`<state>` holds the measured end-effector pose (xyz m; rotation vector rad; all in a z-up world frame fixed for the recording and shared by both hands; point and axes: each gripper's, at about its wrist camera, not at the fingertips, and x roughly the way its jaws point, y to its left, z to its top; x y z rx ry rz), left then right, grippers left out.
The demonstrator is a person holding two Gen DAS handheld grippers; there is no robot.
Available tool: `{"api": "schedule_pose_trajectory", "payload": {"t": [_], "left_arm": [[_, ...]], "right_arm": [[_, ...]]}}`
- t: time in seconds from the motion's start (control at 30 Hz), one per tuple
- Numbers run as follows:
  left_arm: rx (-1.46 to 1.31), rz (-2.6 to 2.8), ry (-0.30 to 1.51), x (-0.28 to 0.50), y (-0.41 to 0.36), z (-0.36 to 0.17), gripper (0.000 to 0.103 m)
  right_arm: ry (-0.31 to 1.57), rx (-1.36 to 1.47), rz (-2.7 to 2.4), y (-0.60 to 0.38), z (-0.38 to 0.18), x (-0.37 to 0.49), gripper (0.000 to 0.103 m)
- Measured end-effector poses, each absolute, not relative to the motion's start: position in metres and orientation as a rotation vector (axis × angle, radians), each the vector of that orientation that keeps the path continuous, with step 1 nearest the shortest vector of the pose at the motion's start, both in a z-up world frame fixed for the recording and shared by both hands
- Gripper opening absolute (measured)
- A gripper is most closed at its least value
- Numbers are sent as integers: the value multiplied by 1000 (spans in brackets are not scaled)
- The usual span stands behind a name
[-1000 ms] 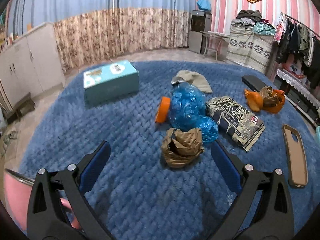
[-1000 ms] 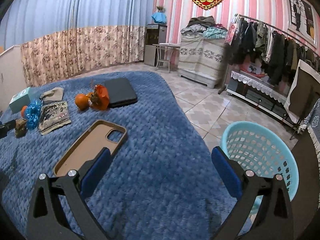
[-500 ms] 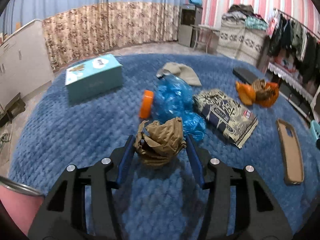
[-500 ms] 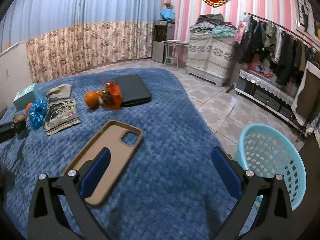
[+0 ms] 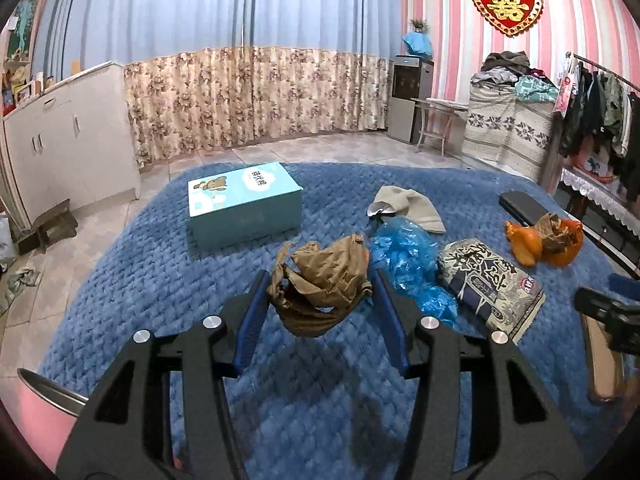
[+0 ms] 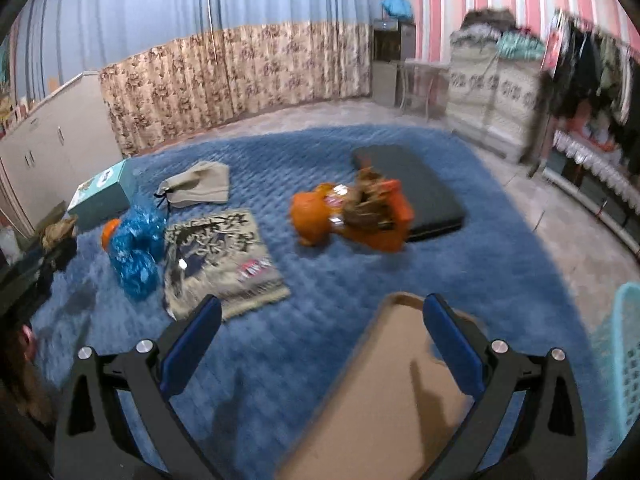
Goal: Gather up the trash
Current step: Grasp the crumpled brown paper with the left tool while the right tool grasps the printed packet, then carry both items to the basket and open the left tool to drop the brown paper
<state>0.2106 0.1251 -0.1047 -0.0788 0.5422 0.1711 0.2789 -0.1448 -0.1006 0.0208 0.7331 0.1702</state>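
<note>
My left gripper [image 5: 320,280] is shut on a crumpled brown paper wad [image 5: 324,276], held just above the blue blanket [image 5: 160,280] with its shadow below. To its right lie a blue plastic bag [image 5: 404,256], a patterned snack packet [image 5: 488,280] and an orange wrapper pile [image 5: 544,240]. My right gripper [image 6: 323,304] stands open over bare blanket, nothing between its fingers. A tan phone case [image 6: 400,380] lies under its right finger. The snack packet [image 6: 220,252] and orange wrapper pile [image 6: 352,216] lie ahead of it. The right view is blurred.
A teal box [image 5: 244,200] and a beige pouch [image 5: 408,204] lie at the blanket's far side. A black flat case [image 6: 416,188] sits behind the orange pile. A light blue basket [image 6: 624,360] stands on the floor at the right edge.
The left jaws closed from wide apart onto the brown paper wad and raised it off the blanket. The right gripper swung left, away from the basket, over the phone case toward the litter.
</note>
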Motion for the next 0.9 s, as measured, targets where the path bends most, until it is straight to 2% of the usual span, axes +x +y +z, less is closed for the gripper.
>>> {"api": "schedule_pose_trajectory", "payload": {"t": [0.27,0.3,0.43,0.5,0.53,0.57,0.63,0.67,0.7,0.9], "left_arm": [[-144,173,579,217,140,-112,51],[-144,172,579,217,140,-112,51],[-133,168,582,219,140,-113,51],[-129,166,583,220,139,-114,51],[-129,166,583,220,138,-114,51],[-128,167,584,220,138,-114,51],[-129,168,583,220,138,-114,51],[-129,168,582,220,138,-113,51],[-129,169,581,220,138,-113,51],[-127,169,584,220,139,-114,51]], "right_arm": [[848,54,205,-115,-125,324,97],[865,51,212,-111,-127,329,92],[907,-34,212,-93,-137,338,83],[894,-46,236,-90,-135,335,59],[892,-47,253,-88,-135,333,55],[884,-58,257,-86,-133,329,43],[874,-82,250,-83,-132,325,32],[866,-96,238,-82,-132,323,16],[863,-100,235,-82,-131,321,10],[801,-65,248,-98,-112,302,4]]}}
